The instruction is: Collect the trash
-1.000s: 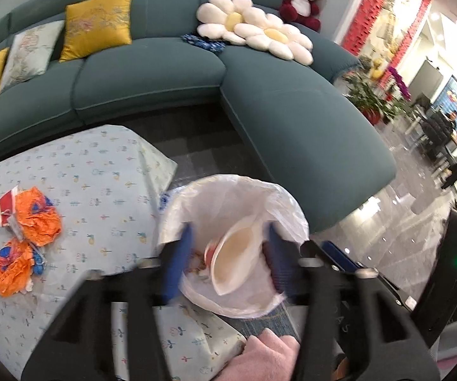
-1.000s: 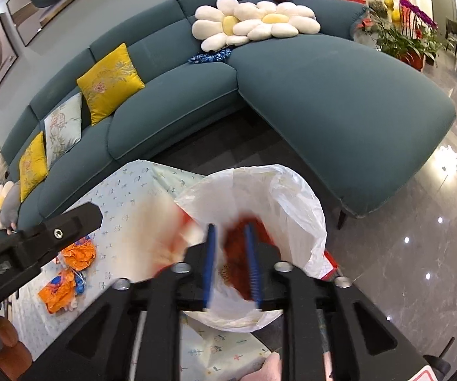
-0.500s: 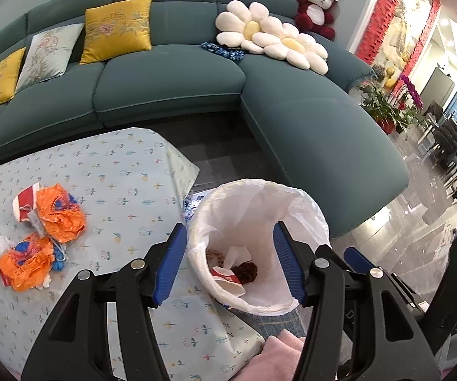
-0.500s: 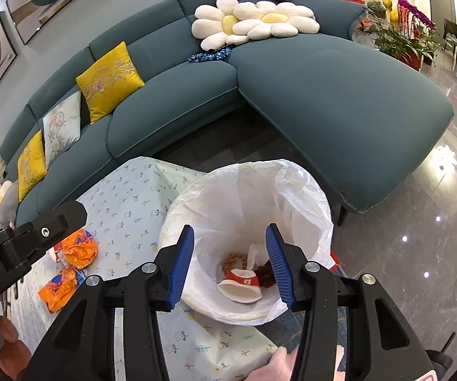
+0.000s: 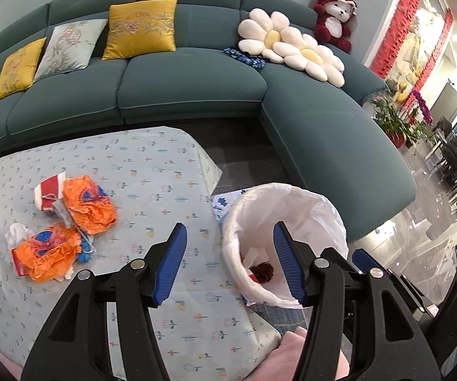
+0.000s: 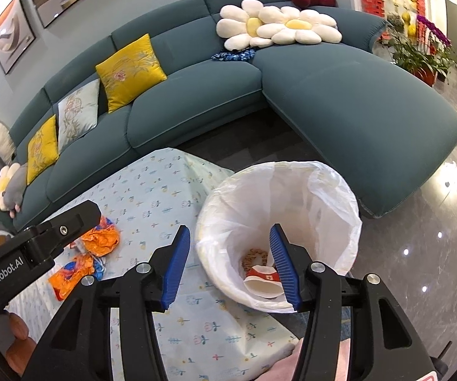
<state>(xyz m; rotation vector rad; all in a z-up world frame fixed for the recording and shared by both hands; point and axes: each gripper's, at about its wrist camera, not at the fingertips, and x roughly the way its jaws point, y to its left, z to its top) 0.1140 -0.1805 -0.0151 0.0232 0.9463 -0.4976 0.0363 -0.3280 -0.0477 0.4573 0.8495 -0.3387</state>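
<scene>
1. Orange wrappers [image 5: 69, 222] and a red-white scrap [image 5: 49, 190] lie on the surface [image 5: 152, 171], well left of the bin [image 5: 284, 241], which stands just off the surface's corner.
2. Risk: the crumpled wrappers lie tangled with string, so a pinch may drag the neighbours or drop one short of the bin's soft liner.
3. Left tongs [image 5: 228, 263] gape wide, empty, touching nothing.
4. Right tongs [image 6: 228, 265] likewise wide and empty, over the bin rim.
</scene>
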